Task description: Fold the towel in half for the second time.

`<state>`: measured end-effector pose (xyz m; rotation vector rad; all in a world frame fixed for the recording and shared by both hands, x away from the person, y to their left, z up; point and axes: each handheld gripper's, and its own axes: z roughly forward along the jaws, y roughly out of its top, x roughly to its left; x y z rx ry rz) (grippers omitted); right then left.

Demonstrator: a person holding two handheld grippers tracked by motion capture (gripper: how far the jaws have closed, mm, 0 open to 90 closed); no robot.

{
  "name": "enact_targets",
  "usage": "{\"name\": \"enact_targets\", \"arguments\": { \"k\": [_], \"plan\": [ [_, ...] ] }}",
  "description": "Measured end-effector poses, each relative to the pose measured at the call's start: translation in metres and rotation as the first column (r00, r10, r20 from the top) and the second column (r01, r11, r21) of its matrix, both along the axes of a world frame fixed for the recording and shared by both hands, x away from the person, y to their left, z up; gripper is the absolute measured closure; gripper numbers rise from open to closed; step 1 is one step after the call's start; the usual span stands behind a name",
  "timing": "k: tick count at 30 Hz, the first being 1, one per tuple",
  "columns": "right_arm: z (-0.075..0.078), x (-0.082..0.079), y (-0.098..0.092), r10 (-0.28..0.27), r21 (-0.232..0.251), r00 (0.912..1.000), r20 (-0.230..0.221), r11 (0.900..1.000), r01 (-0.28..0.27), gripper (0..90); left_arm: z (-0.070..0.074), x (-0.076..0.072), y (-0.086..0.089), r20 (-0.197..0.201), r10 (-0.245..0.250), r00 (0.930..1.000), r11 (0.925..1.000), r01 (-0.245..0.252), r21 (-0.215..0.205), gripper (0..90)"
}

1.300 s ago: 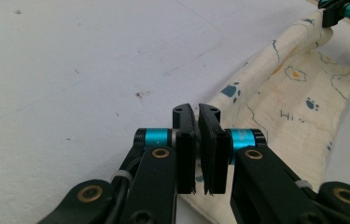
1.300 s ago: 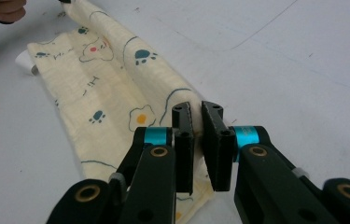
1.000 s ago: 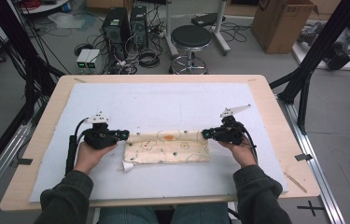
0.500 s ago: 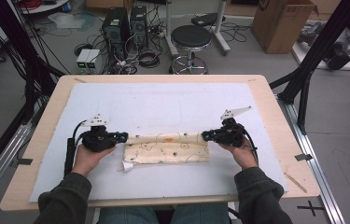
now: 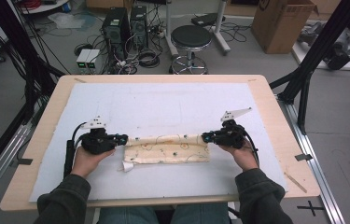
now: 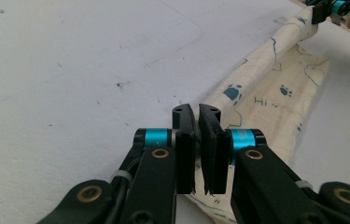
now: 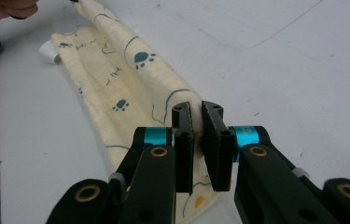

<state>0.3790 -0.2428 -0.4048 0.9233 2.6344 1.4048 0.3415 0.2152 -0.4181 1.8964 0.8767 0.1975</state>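
A cream cloth (image 5: pixel 168 150) printed with blue paw prints lies lengthwise on the white mat (image 5: pixel 163 107), its far long edge rolled up. My left gripper (image 5: pixel 125 138) is shut on the left end of that rolled edge, and my right gripper (image 5: pixel 205 137) is shut on its right end. In the left gripper view the jaws (image 6: pixel 197 112) stand nearly together with the cloth (image 6: pixel 275 93) running away from them toward the right gripper (image 6: pixel 324 9). In the right gripper view the fold of the cloth (image 7: pixel 116 79) enters between the closed jaws (image 7: pixel 197 112). A white tag (image 5: pixel 127 165) sticks out at the cloth's near left corner.
The mat covers most of a wooden table (image 5: pixel 280 116). Beyond the table's far edge stand a black stool (image 5: pixel 191 39), computer towers (image 5: pixel 126 23) and a cardboard box (image 5: pixel 282 23). Black frame posts (image 5: pixel 312 60) rise at both sides.
The rolled far edge of the cloth has come slightly toward the person, so the cloth looks narrower. The left gripper shifted a little; the right one held still.
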Motion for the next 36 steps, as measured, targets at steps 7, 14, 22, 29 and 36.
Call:
{"name": "enact_targets", "arguments": {
  "k": [7, 14, 22, 29, 36],
  "plan": [
    [0.001, -0.002, 0.0, 0.003, 0.0, 1.0, 0.005, 1.0, -0.003, 83.3, 0.001, -0.004, 0.0, 0.006, -0.01, 0.9999, 0.9999, 0.01, -0.003, 84.7],
    [0.002, -0.005, 0.0, 0.006, 0.001, 0.9999, 0.008, 1.0, -0.006, 83.3, 0.003, -0.008, 0.0, 0.012, -0.016, 0.9998, 0.9999, 0.016, -0.005, 84.7],
    [-0.002, -0.01, -0.003, 0.012, 0.003, 0.9999, 0.007, 1.0, -0.012, 83.2, 0.005, -0.013, -0.002, 0.021, -0.035, 0.9992, 0.9994, 0.035, -0.004, 84.7],
    [-0.003, -0.015, -0.005, 0.013, 0.003, 0.9999, 0.006, 1.0, -0.013, 83.3, 0.008, -0.018, -0.003, 0.027, -0.048, 0.9985, 0.9988, 0.048, -0.001, 84.7],
    [-0.004, -0.02, -0.007, 0.015, 0.0, 0.9998, 0.01, 1.0, -0.015, 83.2, 0.01, -0.024, -0.006, 0.033, -0.066, 0.9973, 0.9978, 0.065, 0.009, 84.7]
  ]
}}
